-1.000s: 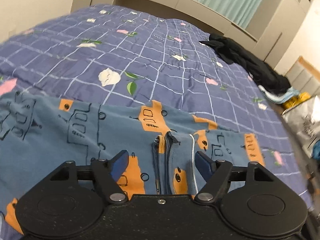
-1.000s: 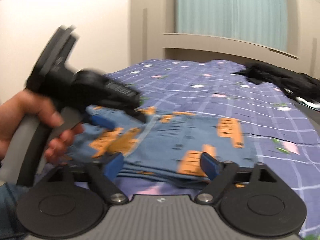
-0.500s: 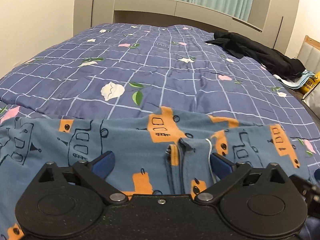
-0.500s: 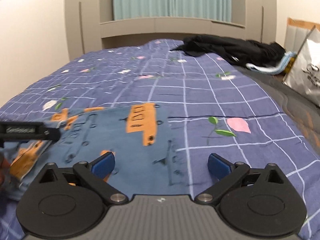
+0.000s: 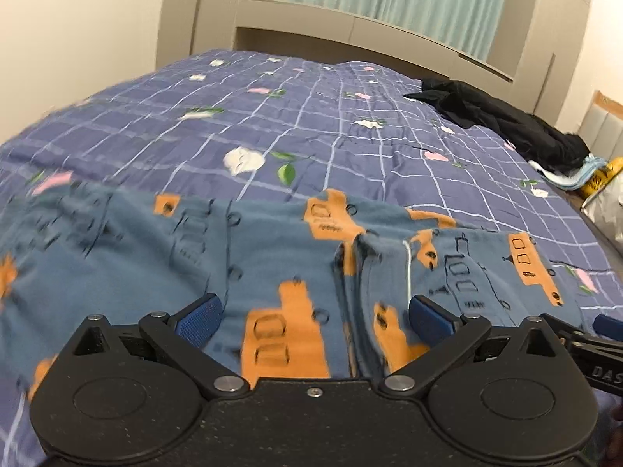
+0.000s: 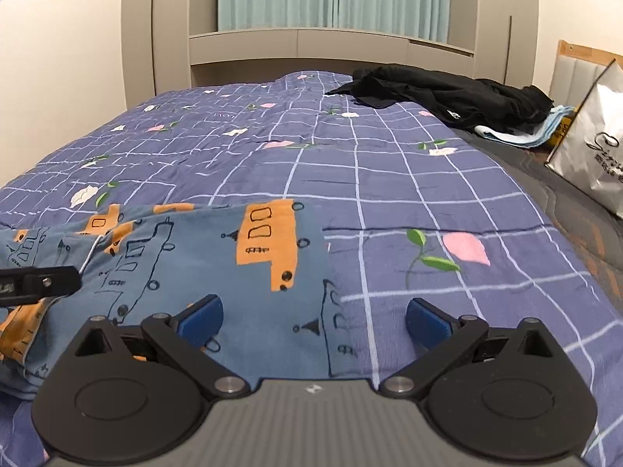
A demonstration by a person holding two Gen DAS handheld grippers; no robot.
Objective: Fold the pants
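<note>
The pants (image 5: 249, 257), blue with orange bus prints, lie flat across the near part of the bed (image 5: 350, 136) on its checked purple quilt; the waistband end with its white drawstring (image 5: 407, 268) sits toward the right; the left tongs (image 5: 311, 313) hover spread wide over the cloth near the waistband, holding nothing; the right tongs (image 6: 313, 317) are likewise wide apart and empty, straddling the cloth's right edge (image 6: 331, 311), one finger over fabric and one over quilt; the likely trouble is pinching quilt along with pants, since both are soft and lie flush; a grab through only one layer could also leave the fold crooked; black clothes (image 6: 447, 93) lie well apart at the far side.
</note>
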